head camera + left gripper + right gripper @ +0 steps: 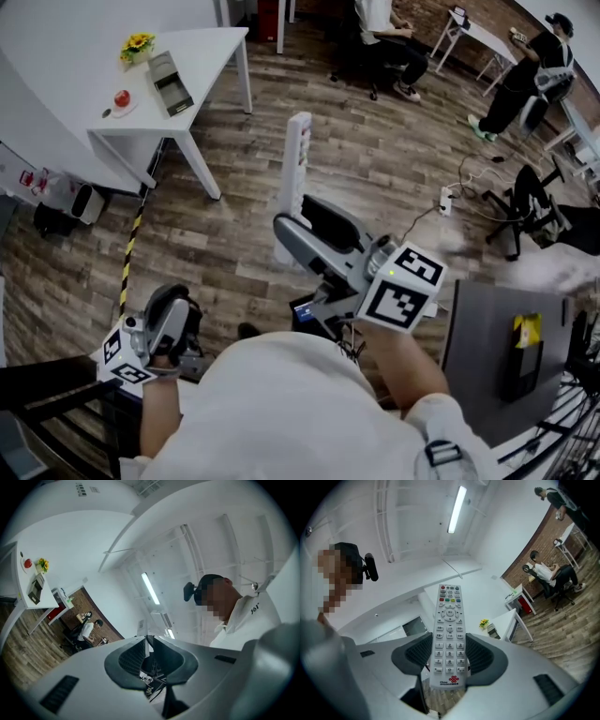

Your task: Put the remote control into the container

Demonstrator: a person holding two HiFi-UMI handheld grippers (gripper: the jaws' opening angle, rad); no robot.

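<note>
A long white remote control stands upright, and my right gripper is shut on its lower end, both pads pressed against its sides. The grey open container lies on the white table at the far left, well away from the remote. My left gripper hangs low at the left, shut with nothing between its pads. It points up toward the ceiling and the person.
On the table beside the container are yellow flowers and a red fruit on a plate. A power strip with cables lies on the wood floor, near office chairs. A grey desk stands at the right. People sit at the back.
</note>
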